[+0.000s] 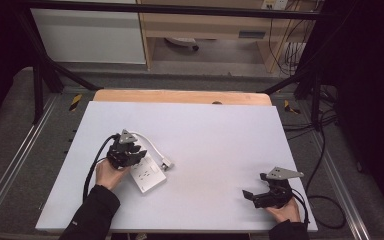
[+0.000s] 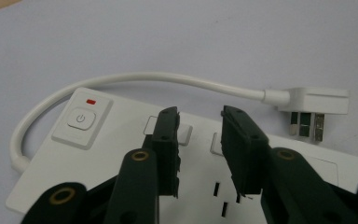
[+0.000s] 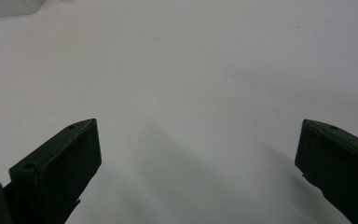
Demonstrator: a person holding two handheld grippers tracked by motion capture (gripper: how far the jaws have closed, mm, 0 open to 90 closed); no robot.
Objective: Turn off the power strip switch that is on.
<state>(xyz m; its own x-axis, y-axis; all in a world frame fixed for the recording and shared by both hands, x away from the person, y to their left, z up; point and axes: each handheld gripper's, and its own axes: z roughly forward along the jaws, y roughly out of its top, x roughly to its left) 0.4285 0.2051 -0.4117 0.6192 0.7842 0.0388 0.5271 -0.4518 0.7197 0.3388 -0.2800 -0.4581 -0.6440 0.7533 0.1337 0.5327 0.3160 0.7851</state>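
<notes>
A white power strip [image 1: 150,176] lies flat on the left part of the table, its short white cord [image 1: 148,141] looping round to a white plug [image 1: 167,163] that rests beside it. My left gripper [image 1: 139,155] hovers over the strip. In the left gripper view its jaws [image 2: 198,126] stand a little apart above the strip's top face [image 2: 112,140], near the sockets, with nothing pinched between them. The power button [image 2: 80,119] with a red mark sits to their left, and the plug [image 2: 314,105] lies at the far right. My right gripper [image 1: 248,195] rests near the front right corner, jaws [image 3: 198,144] wide open over bare table.
The white tabletop [image 1: 215,130] has a wooden strip [image 1: 180,96] along its far edge. Black frame bars [image 1: 40,75] stand at the back corners. Cables [image 1: 325,150] lie on the floor to the right of the table.
</notes>
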